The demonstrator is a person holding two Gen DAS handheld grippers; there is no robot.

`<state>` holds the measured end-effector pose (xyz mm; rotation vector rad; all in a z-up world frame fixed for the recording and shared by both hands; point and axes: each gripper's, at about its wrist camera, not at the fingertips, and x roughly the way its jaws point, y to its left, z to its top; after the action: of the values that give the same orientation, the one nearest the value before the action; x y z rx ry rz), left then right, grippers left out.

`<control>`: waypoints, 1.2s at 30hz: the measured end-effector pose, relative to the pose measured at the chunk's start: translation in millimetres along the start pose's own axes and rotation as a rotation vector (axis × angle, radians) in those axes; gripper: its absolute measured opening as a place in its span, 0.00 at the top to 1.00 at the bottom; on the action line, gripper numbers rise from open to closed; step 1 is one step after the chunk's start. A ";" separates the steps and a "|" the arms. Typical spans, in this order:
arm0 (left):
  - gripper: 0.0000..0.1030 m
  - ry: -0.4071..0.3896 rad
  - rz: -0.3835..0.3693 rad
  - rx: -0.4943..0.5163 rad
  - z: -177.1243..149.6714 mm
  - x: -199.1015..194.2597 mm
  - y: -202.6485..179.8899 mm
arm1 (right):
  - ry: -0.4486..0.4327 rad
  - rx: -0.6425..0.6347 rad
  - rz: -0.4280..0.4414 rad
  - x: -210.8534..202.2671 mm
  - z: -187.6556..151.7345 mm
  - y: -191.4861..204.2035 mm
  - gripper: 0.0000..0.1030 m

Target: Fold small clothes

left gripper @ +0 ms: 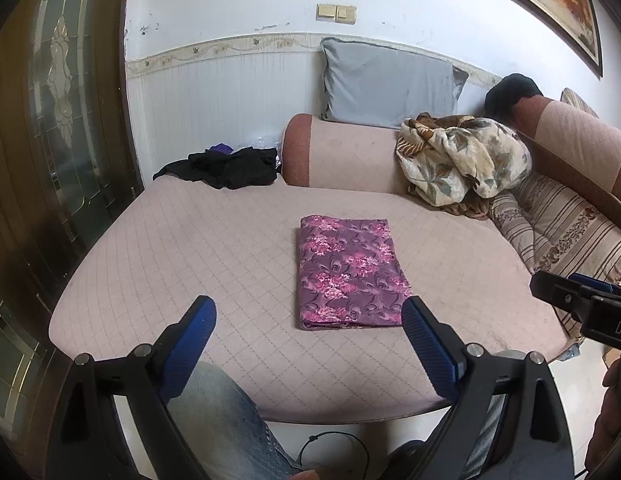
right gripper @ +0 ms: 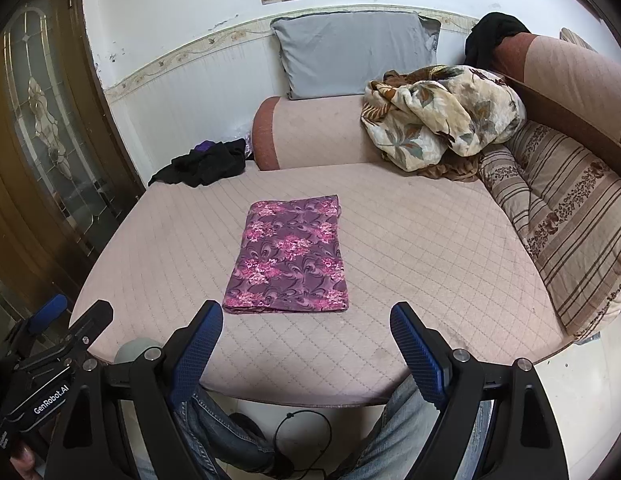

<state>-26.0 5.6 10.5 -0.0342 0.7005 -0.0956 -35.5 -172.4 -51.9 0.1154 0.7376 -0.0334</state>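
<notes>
A purple cloth with pink flowers [left gripper: 348, 272] lies folded into a neat rectangle in the middle of the pink quilted sofa seat [left gripper: 190, 240]; it also shows in the right wrist view [right gripper: 290, 256]. My left gripper [left gripper: 308, 312] is open and empty, held above the seat's front edge just short of the cloth's near edge. My right gripper [right gripper: 306, 318] is open and empty, also just in front of the cloth. Each gripper shows at the edge of the other's view.
A heap of black clothes [left gripper: 226, 166] lies at the seat's back left. A crumpled floral blanket [left gripper: 462, 158] and a striped cushion [left gripper: 562, 224] lie at the right. A grey pillow [left gripper: 386, 80] leans on the wall. A door [left gripper: 58, 120] stands left.
</notes>
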 end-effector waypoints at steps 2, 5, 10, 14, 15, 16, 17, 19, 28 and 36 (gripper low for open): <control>0.10 0.009 0.004 0.002 1.3 3.4 1.8 | 0.004 0.004 0.002 3.6 1.5 -2.2 0.13; 0.09 0.025 0.013 0.006 4.7 11.5 1.9 | 0.014 0.009 0.002 10.1 3.9 -4.7 0.13; 0.09 0.043 0.047 0.021 8.7 23.8 0.0 | 0.024 0.010 0.001 19.4 9.2 -8.4 0.13; 0.09 0.059 0.047 0.016 13.1 33.8 0.0 | 0.027 0.010 0.004 25.7 14.8 -10.8 0.13; 0.09 0.061 0.051 0.018 14.5 36.5 -0.6 | 0.027 0.009 0.003 27.9 16.0 -11.3 0.13; 0.09 0.063 0.055 0.021 15.4 38.2 -1.3 | 0.029 0.006 0.003 29.8 17.1 -11.6 0.13; 0.09 0.064 0.059 0.024 16.4 40.0 -2.0 | 0.031 0.005 0.003 31.7 18.3 -12.2 0.13; 0.09 0.068 0.060 0.029 17.7 43.0 -4.0 | 0.036 0.005 0.004 36.0 20.6 -13.4 0.13; 0.10 0.076 0.067 0.031 20.1 48.5 -7.6 | 0.052 -0.002 0.005 49.0 27.3 -14.0 0.13; 0.09 0.073 0.065 0.037 21.0 51.7 -9.0 | 0.047 -0.008 0.004 48.0 28.9 -13.0 0.13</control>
<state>26.2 -8.5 -6.1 0.0280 0.7718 -0.0476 18.4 -188.2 -64.2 0.1099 0.7844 -0.0239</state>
